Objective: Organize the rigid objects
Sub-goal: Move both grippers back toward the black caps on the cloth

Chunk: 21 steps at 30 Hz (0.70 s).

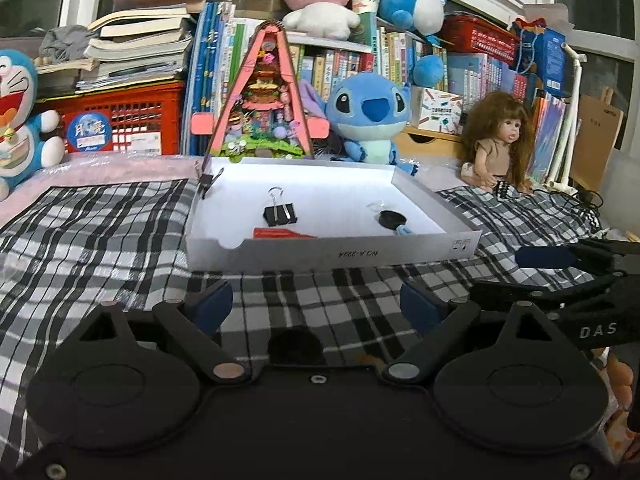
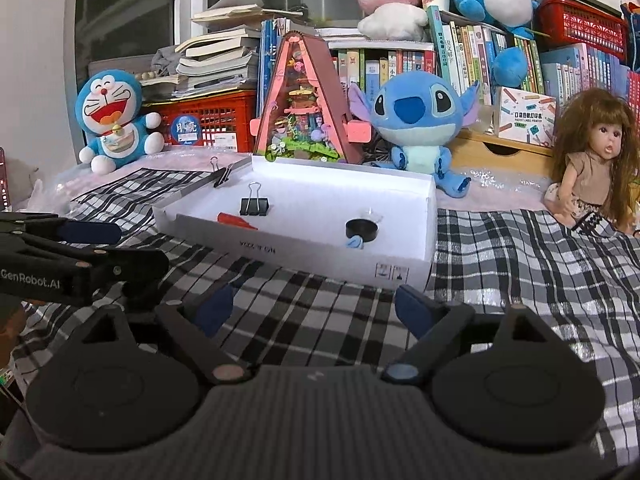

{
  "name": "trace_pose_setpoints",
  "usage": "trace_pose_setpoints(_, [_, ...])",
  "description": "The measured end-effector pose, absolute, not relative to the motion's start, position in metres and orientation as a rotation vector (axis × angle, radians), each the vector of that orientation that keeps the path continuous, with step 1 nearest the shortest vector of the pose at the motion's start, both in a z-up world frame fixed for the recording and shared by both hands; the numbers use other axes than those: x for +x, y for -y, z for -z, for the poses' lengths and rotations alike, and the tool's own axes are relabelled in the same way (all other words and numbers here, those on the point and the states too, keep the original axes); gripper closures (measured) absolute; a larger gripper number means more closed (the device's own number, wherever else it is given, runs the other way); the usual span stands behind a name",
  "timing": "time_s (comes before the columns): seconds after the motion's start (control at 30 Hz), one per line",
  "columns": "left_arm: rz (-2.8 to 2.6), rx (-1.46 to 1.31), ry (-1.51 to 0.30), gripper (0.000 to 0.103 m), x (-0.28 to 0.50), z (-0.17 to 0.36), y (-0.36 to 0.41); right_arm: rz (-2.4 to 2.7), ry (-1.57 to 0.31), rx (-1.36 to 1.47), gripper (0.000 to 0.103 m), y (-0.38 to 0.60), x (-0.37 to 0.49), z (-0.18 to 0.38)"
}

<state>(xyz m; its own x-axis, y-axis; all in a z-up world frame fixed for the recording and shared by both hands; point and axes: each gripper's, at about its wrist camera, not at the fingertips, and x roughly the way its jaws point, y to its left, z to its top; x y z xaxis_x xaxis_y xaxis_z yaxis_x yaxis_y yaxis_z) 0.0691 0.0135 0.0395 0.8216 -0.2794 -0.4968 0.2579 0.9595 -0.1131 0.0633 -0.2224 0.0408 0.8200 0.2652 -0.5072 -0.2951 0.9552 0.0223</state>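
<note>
A white shallow box (image 1: 320, 255) (image 2: 280, 246) lies on the checked cloth ahead of both grippers. Inside it lie a black binder clip (image 1: 280, 213) (image 2: 253, 205), a red flat piece (image 1: 280, 233) (image 2: 232, 218) and a black round object with a light blue handle (image 1: 392, 219) (image 2: 361, 230). A second binder clip (image 1: 206, 181) (image 2: 222, 175) is clipped on the box's far left corner. My left gripper (image 1: 316, 305) is open and empty, just short of the box. My right gripper (image 2: 314, 306) is open and empty, also short of the box. Each shows at the edge of the other's view.
Behind the box stand a pink triangular miniature house (image 1: 262, 100), a blue Stitch plush (image 1: 368, 116), a Doraemon plush (image 2: 114, 116) and a long-haired doll (image 2: 596, 160). Red crates (image 1: 128, 120), books and plush toys fill the back. A black cable (image 1: 576, 196) lies at right.
</note>
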Motion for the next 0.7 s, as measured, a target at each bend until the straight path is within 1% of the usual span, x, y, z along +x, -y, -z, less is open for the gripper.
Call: trace_pose_setpoints(0.7, [0.282,-0.014,-0.538,0.016,0.041,-0.022,-0.025,-0.301,-0.555,-0.081,0.009,0.22,0.04,-0.024])
